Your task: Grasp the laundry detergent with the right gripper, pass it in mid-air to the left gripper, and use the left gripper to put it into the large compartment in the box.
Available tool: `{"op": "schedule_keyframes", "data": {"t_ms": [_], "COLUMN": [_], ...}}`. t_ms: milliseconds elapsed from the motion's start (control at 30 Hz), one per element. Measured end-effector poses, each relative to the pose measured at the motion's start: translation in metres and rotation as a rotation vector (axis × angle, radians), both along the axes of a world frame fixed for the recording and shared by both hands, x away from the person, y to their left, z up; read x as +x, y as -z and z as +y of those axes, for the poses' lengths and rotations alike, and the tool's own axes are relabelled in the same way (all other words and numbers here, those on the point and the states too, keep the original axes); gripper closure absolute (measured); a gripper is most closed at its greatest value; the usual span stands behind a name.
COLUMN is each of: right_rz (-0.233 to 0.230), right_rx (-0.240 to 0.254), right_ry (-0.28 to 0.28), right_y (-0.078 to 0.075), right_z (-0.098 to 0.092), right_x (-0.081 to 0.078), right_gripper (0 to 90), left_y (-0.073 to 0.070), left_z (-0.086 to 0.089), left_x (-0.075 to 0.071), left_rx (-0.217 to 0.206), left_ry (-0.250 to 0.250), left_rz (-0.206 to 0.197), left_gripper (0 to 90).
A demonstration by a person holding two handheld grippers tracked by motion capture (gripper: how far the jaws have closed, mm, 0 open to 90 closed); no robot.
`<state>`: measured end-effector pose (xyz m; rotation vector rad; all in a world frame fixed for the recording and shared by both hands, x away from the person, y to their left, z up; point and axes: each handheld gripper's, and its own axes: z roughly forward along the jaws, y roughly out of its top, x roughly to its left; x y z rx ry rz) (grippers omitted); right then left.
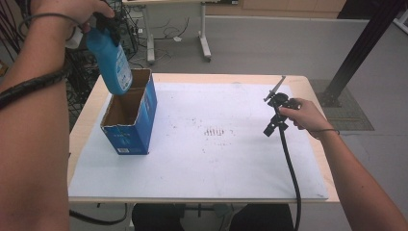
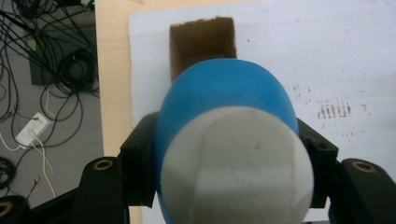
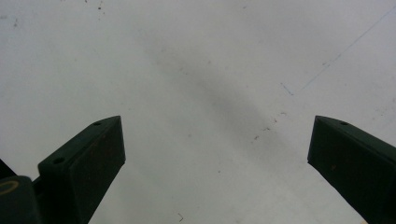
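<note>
Looks like the job is about halfway: the left claw is clamped on the blue bottle up near its white cap, bottle hanging tilted with its base just over the open top of the box at the far left of the surface. It isn't inside yet, so lowering and letting go are left. Over on the right, the right claw sits spread wide, holding nothing.
</note>
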<state>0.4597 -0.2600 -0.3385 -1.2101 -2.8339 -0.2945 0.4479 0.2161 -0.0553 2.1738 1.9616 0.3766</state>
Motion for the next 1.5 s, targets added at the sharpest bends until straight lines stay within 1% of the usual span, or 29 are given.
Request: {"op": "schedule_keyframes", "data": {"t_ms": [233, 333, 400, 700, 800, 900, 1033, 1300, 1500], "right_rz": [-0.005, -0.004, -0.001, 0.001, -0.008, -0.002, -0.004, -0.001, 0.0], "right_rx": [-0.003, 0.002, 0.003, 0.001, -0.001, 0.001, 0.004, 0.003, 0.007], "right_ry": [-0.001, 0.001, -0.005, -0.007, -0.007, -0.005, -0.007, -0.011, -0.011], "right_y": [-0.001, -0.001, 0.0, 0.001, 0.0, 0.0, 0.001, 0.002, 0.002], "right_z": [0.0, 0.0, 0.001, 0.003, 0.003, 0.003, 0.004, 0.005, 0.005], "right_x": [-0.001, -0.001, -0.001, -0.001, -0.001, -0.001, -0.001, -0.001, -0.001], "right_gripper": [3.6, 3.6, 3.8, 3.7, 3.7, 3.6, 3.7, 3.7, 3.8], "left_y": [0.021, 0.03, 0.038, 0.067, 0.076, 0.084, 0.094, 0.11, 0.123], "left_z": [0.005, 0.005, 0.005, 0.004, 0.005, 0.005, 0.006, 0.007, 0.008], "left_x": [0.002, 0.003, 0.004, 0.007, 0.008, 0.009, 0.009, 0.009, 0.009], "left_rx": [0.026, 0.03, 0.032, 0.018, 0.012, 0.013, 0.02, 0.007, 0.011], "left_ry": [-0.013, -0.016, -0.013, -0.013, -0.016, -0.02, -0.02, -0.025, -0.028], "left_rz": [0.014, 0.018, 0.03, 0.059, 0.065, 0.071, 0.073, 0.083, 0.084], "left_gripper": [37.9, 37.9, 37.9, 37.9, 37.9, 37.9, 37.9, 37.9, 37.9]}}
